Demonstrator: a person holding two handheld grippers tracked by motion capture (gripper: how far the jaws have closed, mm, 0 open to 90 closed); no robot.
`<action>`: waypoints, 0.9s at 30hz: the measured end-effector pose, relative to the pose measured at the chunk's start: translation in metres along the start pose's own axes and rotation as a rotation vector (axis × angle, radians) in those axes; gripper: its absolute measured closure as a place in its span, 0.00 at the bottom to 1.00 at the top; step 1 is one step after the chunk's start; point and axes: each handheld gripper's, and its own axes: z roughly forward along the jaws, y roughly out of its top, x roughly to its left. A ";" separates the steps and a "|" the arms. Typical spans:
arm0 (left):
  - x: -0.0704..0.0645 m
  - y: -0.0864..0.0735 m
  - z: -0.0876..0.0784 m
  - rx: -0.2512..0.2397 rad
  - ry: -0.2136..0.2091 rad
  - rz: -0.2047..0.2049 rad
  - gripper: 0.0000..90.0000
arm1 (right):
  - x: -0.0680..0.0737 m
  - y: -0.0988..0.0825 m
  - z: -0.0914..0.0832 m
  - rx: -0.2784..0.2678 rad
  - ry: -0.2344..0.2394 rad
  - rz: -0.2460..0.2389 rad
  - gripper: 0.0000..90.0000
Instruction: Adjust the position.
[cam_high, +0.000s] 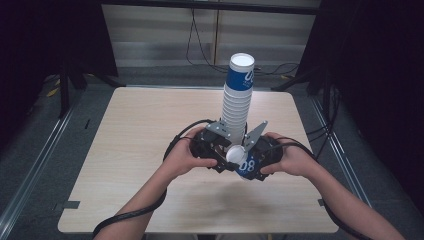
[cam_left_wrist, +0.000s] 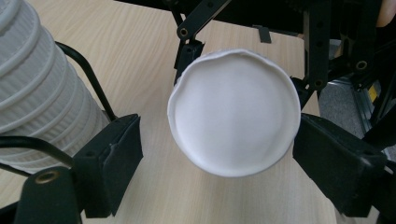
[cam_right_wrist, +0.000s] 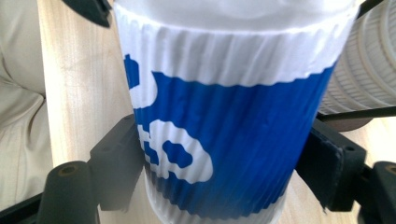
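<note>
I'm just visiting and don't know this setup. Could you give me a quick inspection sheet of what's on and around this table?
Surface: pale wooden table, bare apart from the job's things.
Job's things: tall stack of paper cups standing upright; single blue and white cup held on its side near the stack's foot.
Clutter: nothing seen.
Grippers: right gripper shut on the single cup's ribbed wall; left gripper open, its jaws either side of that cup's white end.
Cables: black cable trailing from each gripper; more cables on the floor behind.
Surroundings: grey floor, dark curtains, metal rail at left.
</note>
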 end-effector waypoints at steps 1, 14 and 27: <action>0.000 0.000 0.001 0.000 -0.002 -0.001 0.17 | 0.001 0.000 0.000 0.010 0.004 0.005 0.25; -0.001 -0.002 0.011 -0.013 -0.042 -0.005 0.22 | 0.002 0.004 0.002 -0.019 0.020 -0.032 0.24; -0.001 -0.005 0.009 -0.016 -0.069 -0.004 0.31 | 0.003 0.004 0.005 -0.045 0.033 -0.023 0.23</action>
